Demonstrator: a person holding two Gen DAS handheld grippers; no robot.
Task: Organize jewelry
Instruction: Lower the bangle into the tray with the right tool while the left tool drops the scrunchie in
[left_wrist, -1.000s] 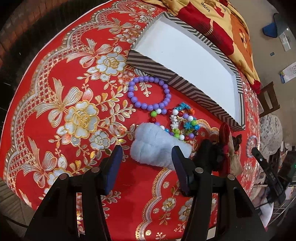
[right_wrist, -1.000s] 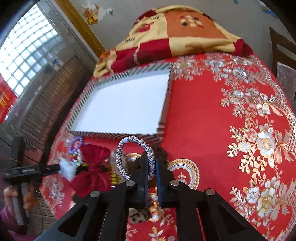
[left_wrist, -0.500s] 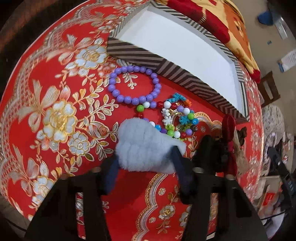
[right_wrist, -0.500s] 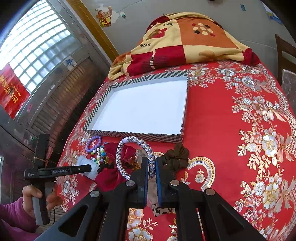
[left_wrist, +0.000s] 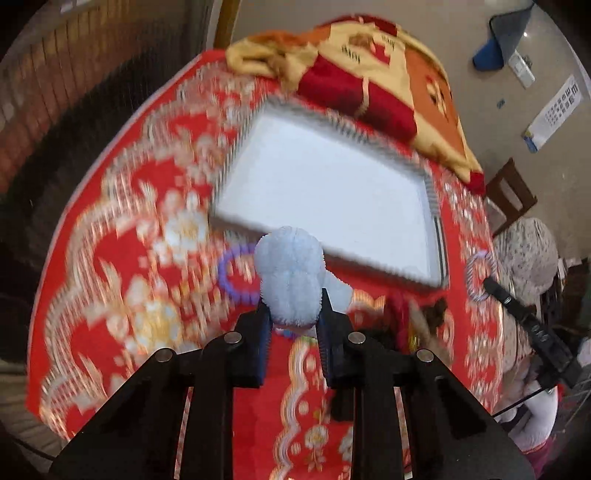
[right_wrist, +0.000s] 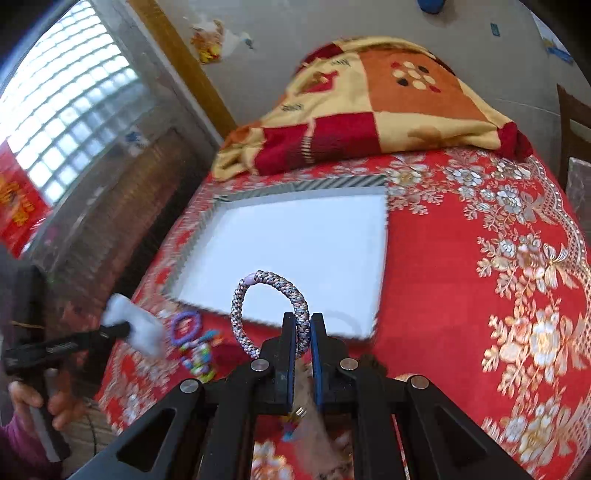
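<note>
My left gripper (left_wrist: 293, 314) has its jaws closing on a fluffy pale-blue hair piece (left_wrist: 291, 273), which is pinched between the pads and lifted off the red cloth, in front of the white striped-rim tray (left_wrist: 432, 184). A purple bead bracelet (left_wrist: 231, 273) lies on the cloth below it. My right gripper (right_wrist: 303, 325) is shut on a braided hair ring (right_wrist: 266, 280) and holds it upright over the near edge of the tray (right_wrist: 295, 184). In the right wrist view the fluffy piece (right_wrist: 136, 325) hangs at the left, beside the purple bracelet (right_wrist: 184, 325) and a multicoloured bead bracelet (right_wrist: 199, 354).
A red, orange and yellow blanket (right_wrist: 369, 110) is piled behind the tray. A red bow and a dark scrunchie (left_wrist: 436, 310) lie blurred near the tray's right corner. A wooden chair (left_wrist: 509, 195) stands off the table's right side. A person's hand (right_wrist: 22, 395) holds the left gripper.
The left jaws closed on the fluffy piece and lifted it off the cloth towards the tray. The right gripper rose and moved over the tray's near edge with the braided ring.
</note>
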